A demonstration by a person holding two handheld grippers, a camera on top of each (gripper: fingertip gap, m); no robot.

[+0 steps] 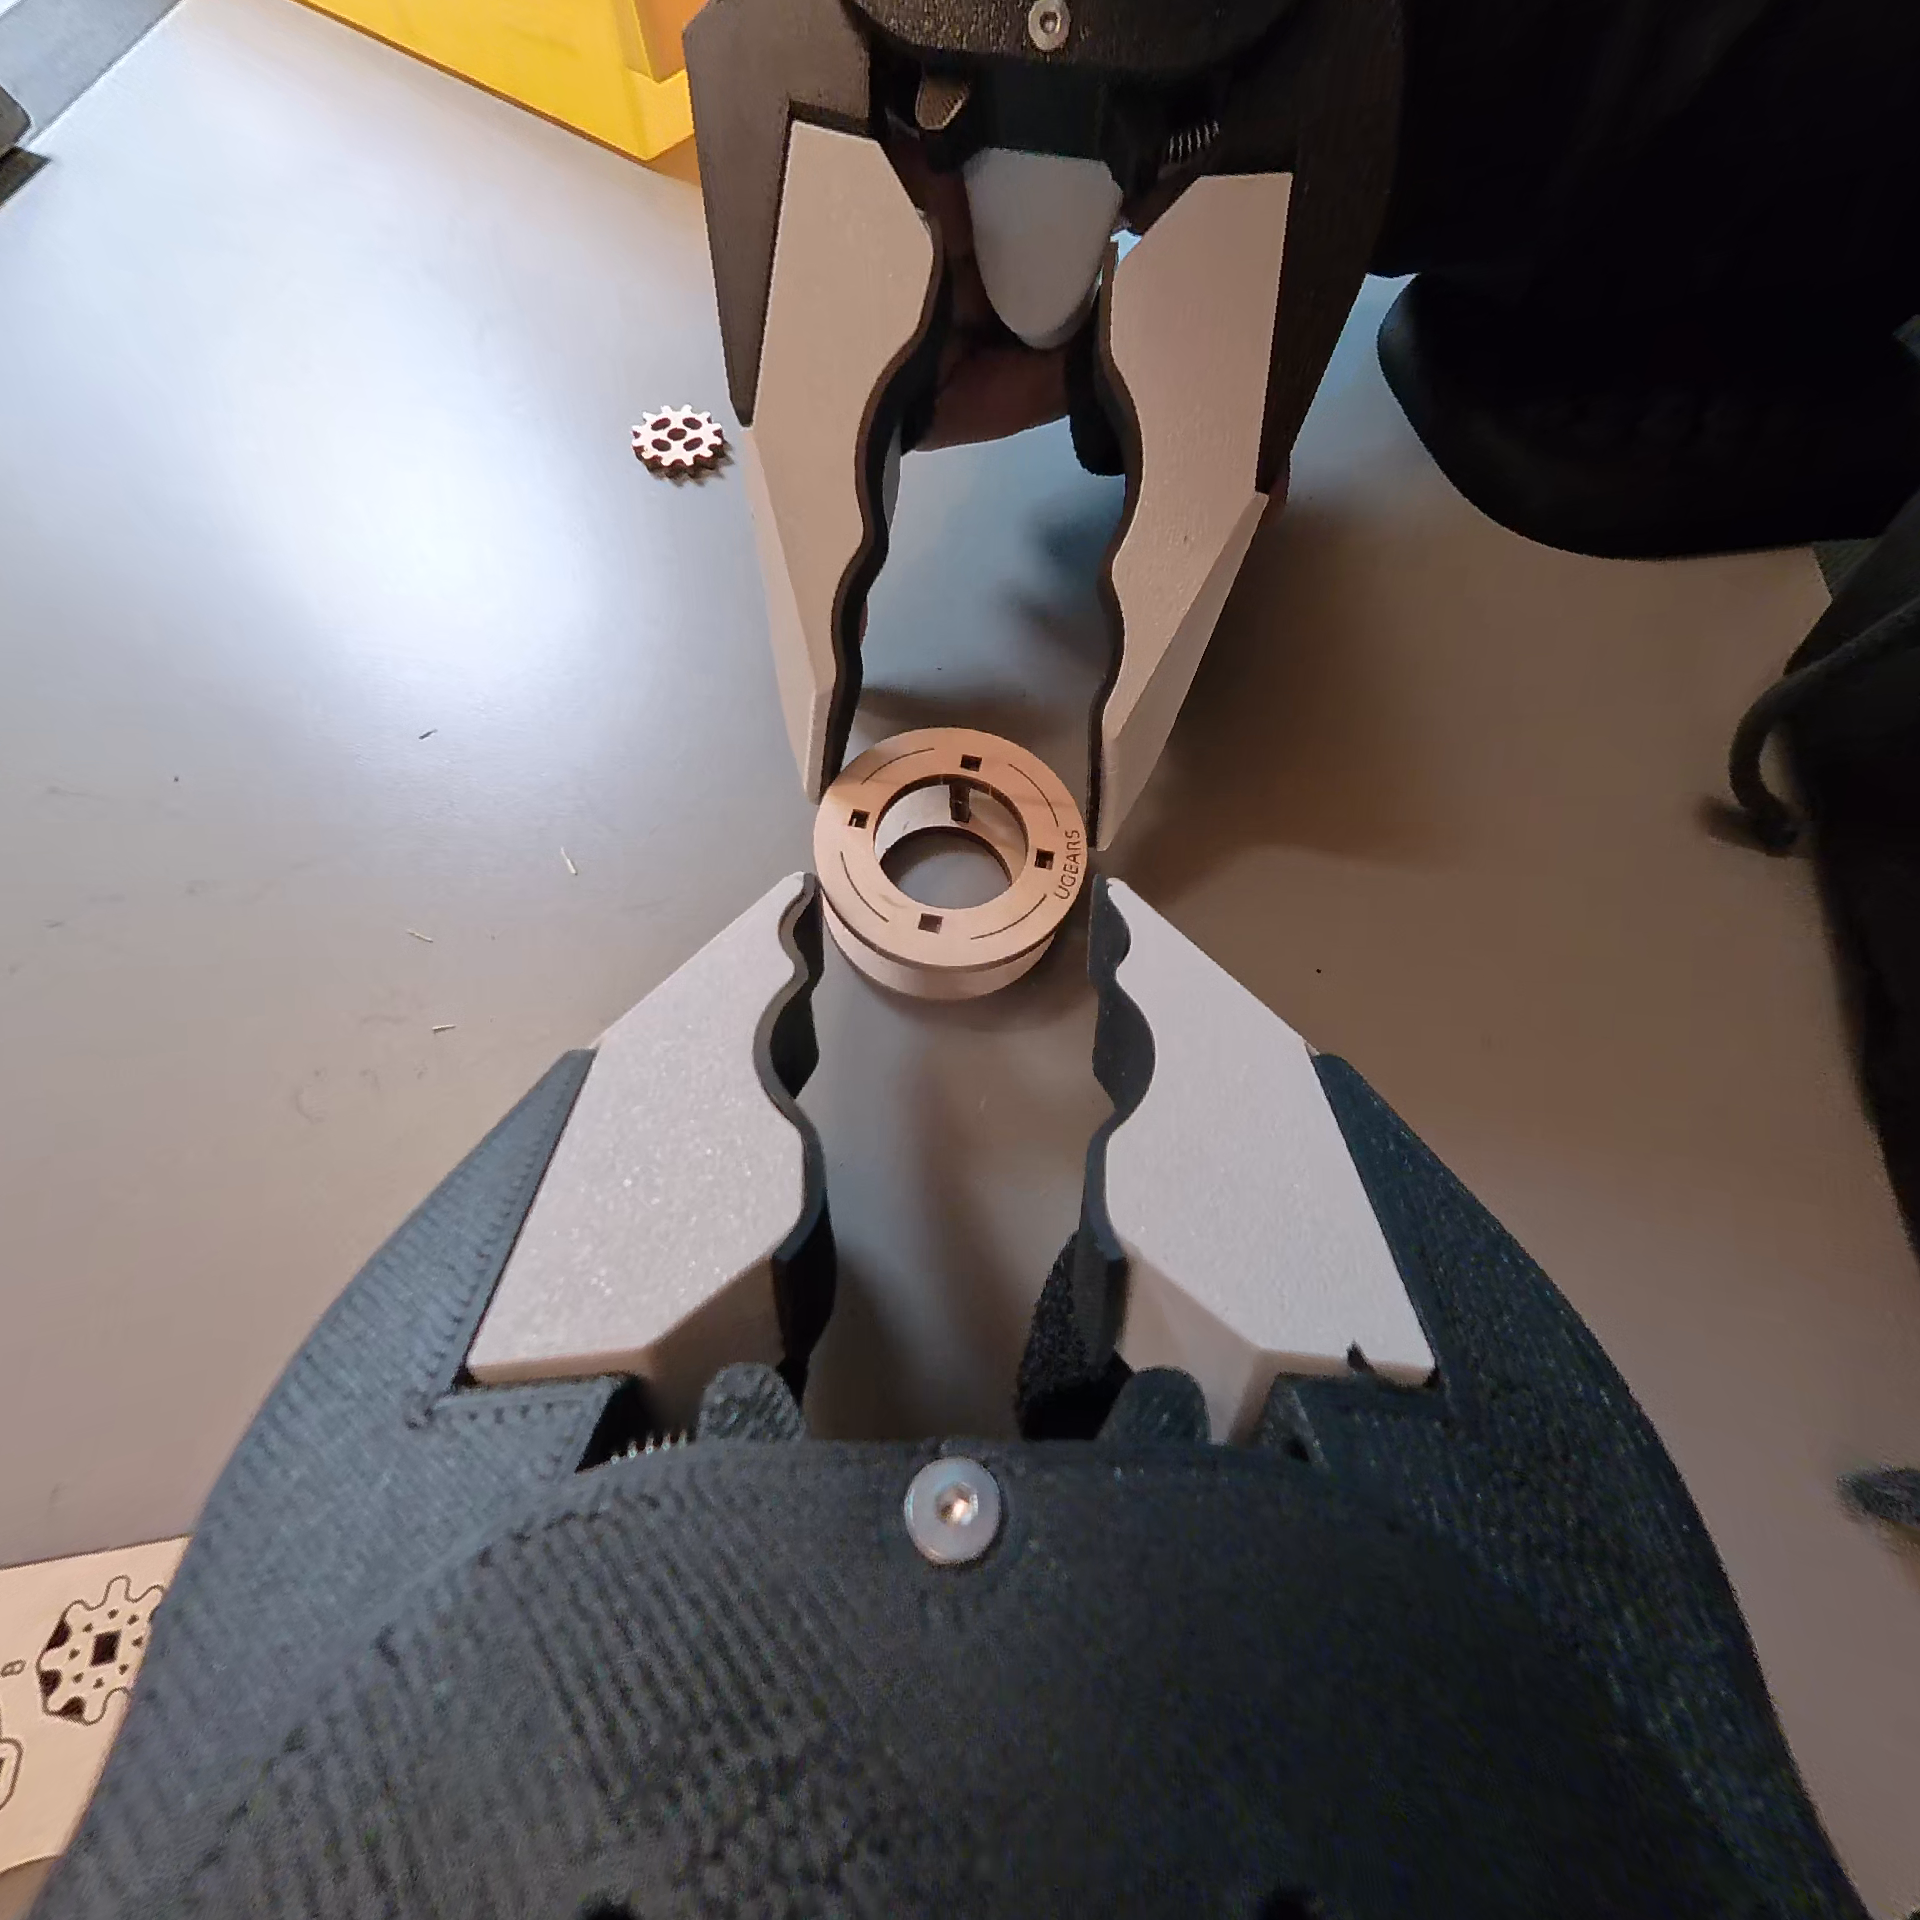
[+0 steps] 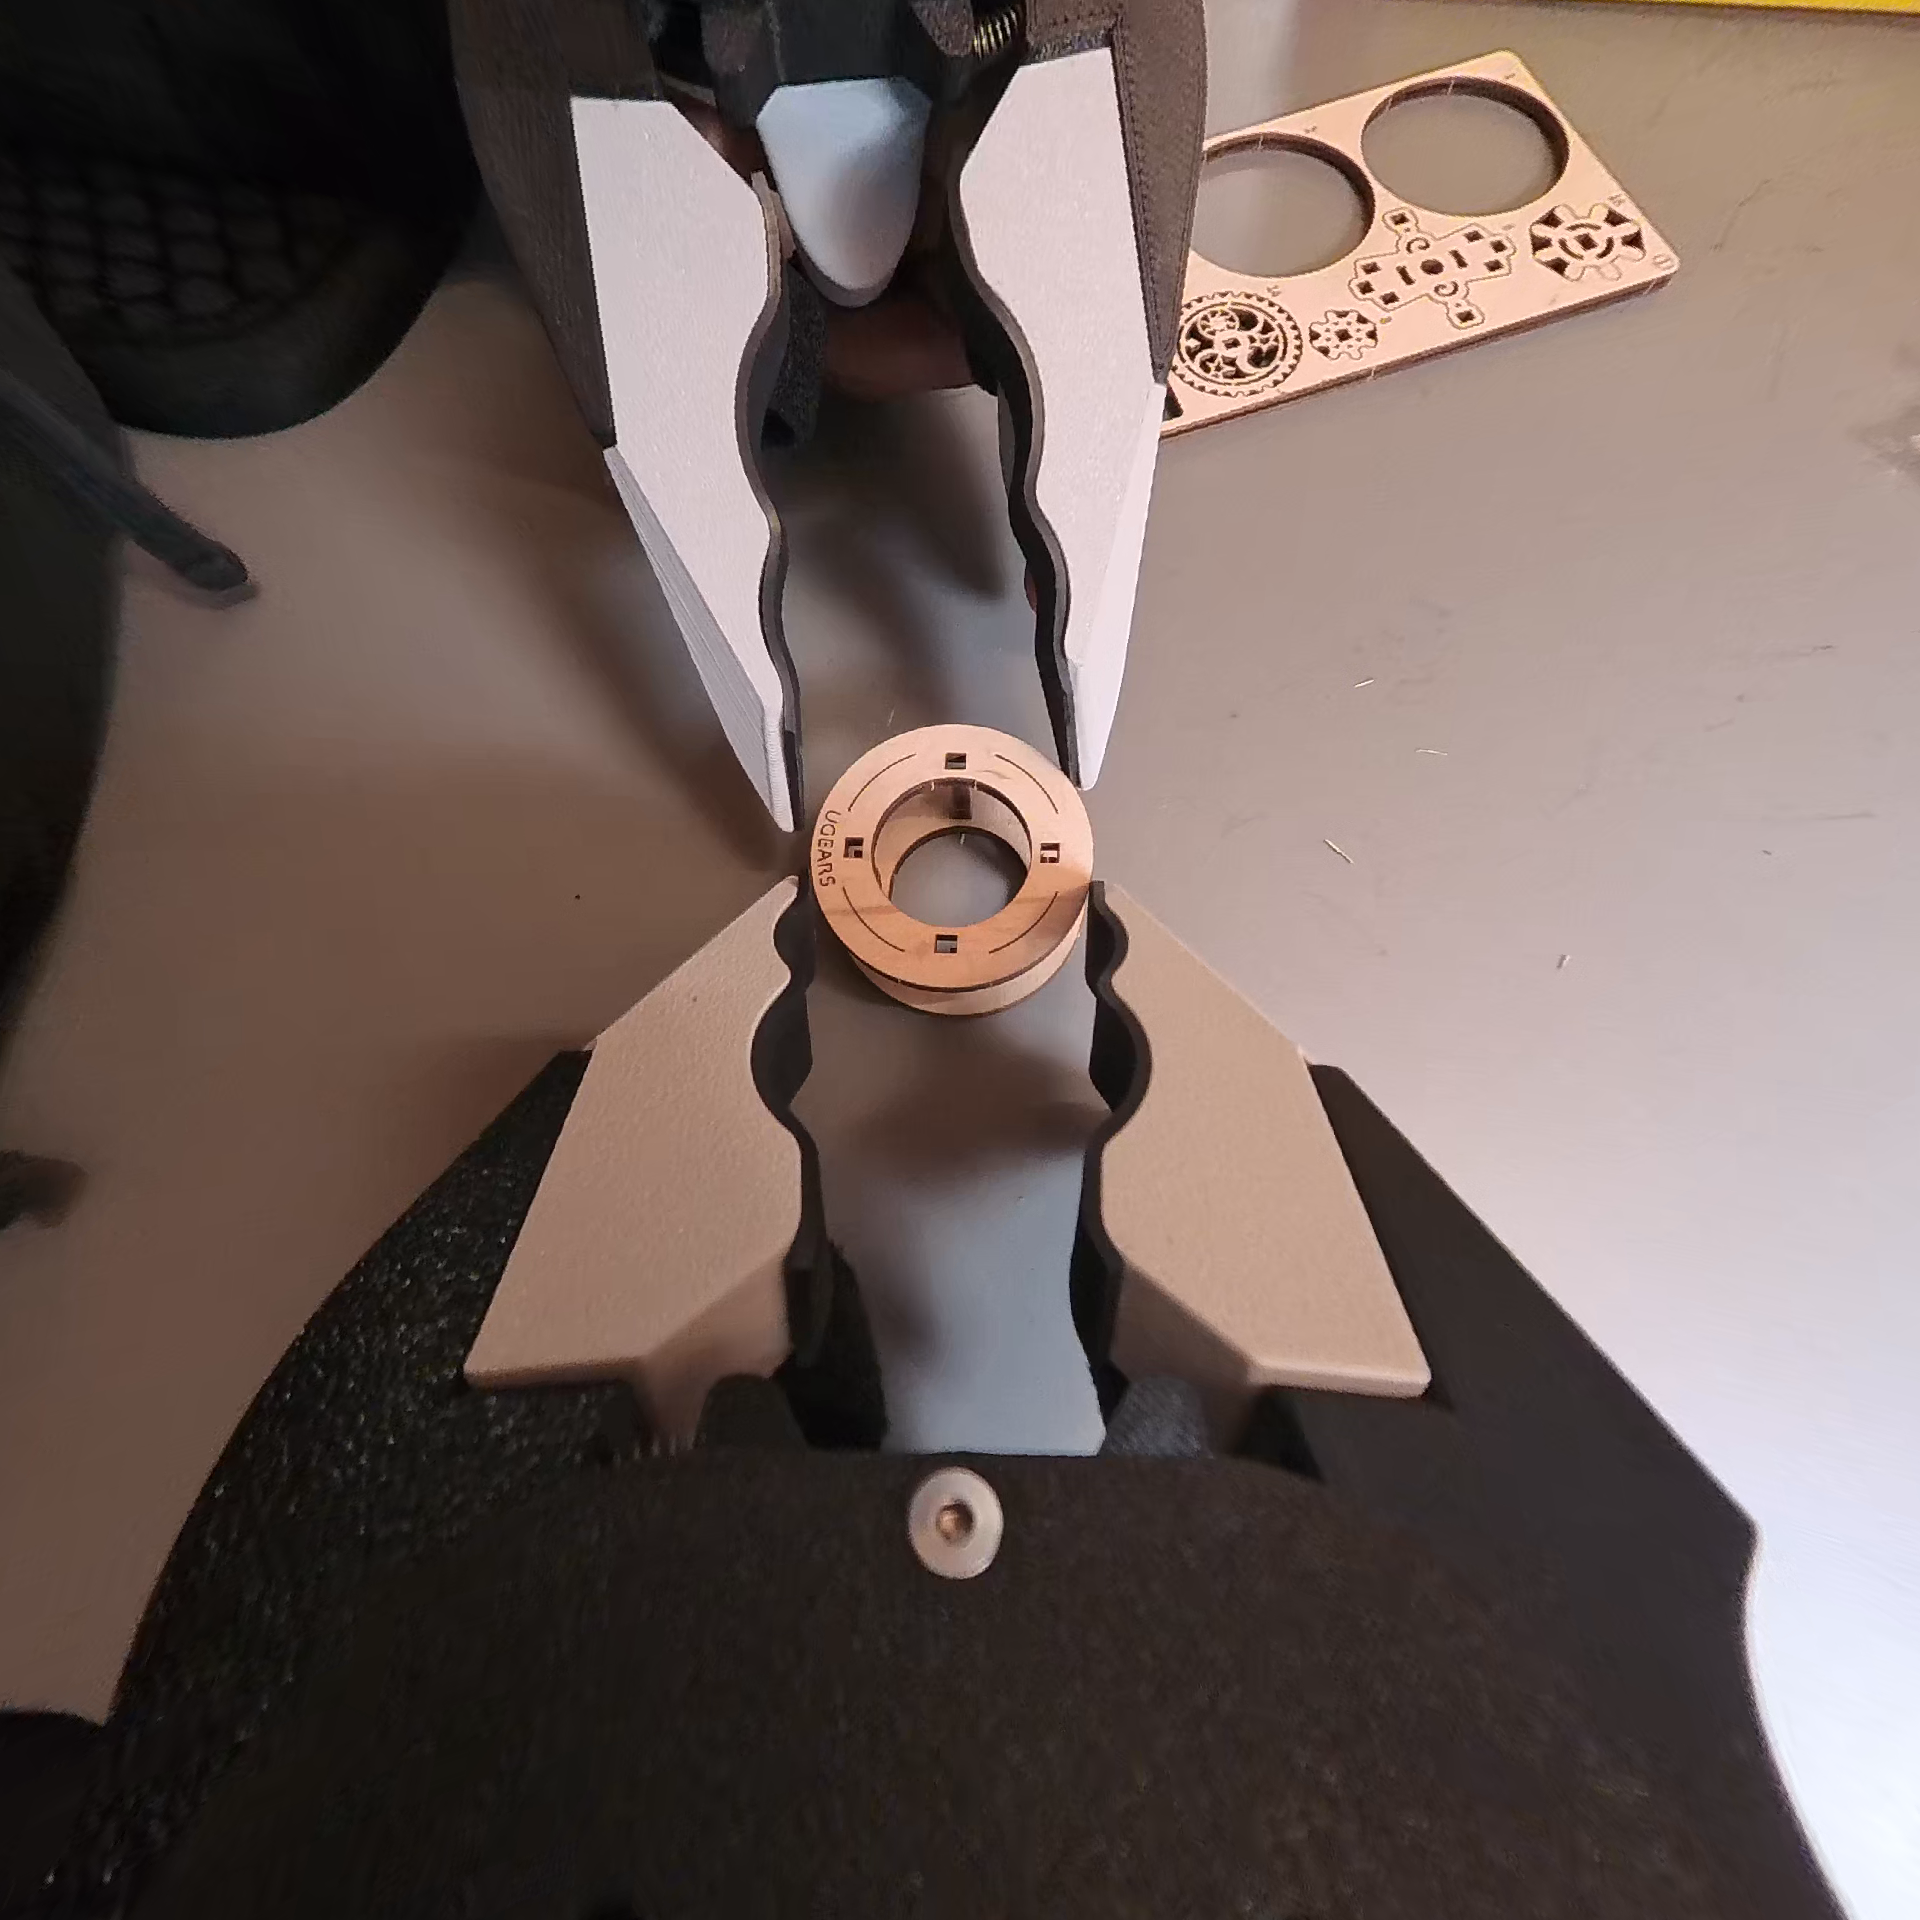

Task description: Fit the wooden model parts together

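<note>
A round wooden spool [image 1: 977,925], made of two ring discs with a wide centre hole, lies flat on the grey table [image 1: 312,727]. My left gripper [image 1: 951,888] comes in from the near side, and its two fingertips press against the spool's left and right edges. My right gripper [image 1: 961,816] faces it from the far side, and its tips close on the same spool. In the right wrist view the spool [image 2: 987,940] sits between my right gripper [image 2: 945,888] and the opposing left gripper [image 2: 935,800].
A small loose wooden gear [image 1: 681,442] lies on the table, left of the right gripper. A yellow box [image 1: 582,73] stands at the far edge. A laser-cut wooden parts sheet [image 2: 1455,239] lies behind the left gripper. Black fabric [image 1: 1662,312] sits to one side. My left and right fingertips are right by each other.
</note>
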